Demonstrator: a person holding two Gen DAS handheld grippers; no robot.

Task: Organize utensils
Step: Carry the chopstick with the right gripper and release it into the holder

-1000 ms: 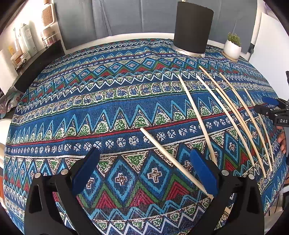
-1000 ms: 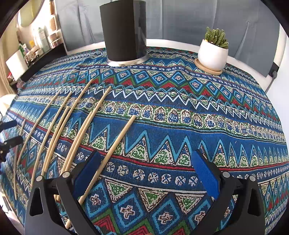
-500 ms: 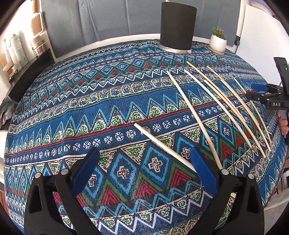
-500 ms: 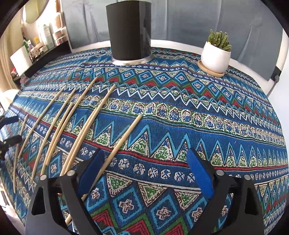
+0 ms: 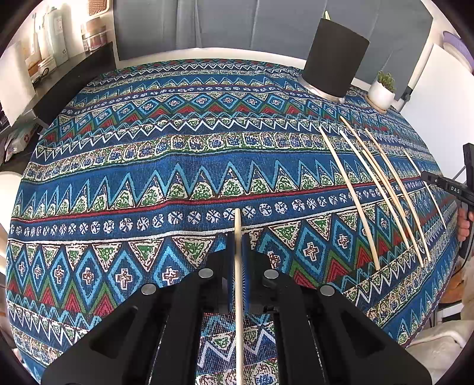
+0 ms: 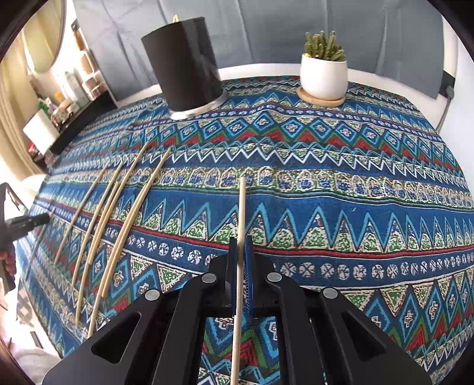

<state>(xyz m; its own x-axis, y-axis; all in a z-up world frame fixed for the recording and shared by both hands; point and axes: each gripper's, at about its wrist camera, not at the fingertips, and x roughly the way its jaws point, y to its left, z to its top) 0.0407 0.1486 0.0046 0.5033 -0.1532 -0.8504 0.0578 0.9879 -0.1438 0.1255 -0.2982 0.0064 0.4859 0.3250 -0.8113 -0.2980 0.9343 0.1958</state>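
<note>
Near tabletop's front edge, left gripper (image 5: 237, 237) and right gripper (image 6: 240, 241) each clench one chopstick (image 5: 238, 266); loose chopsticks (image 6: 130, 213) remain; black holder (image 6: 185, 63) nearly empty.

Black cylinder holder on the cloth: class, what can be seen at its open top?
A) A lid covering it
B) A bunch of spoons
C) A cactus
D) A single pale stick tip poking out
D: a pale stick tip pokes above the rim of the black cylinder holder.
</note>
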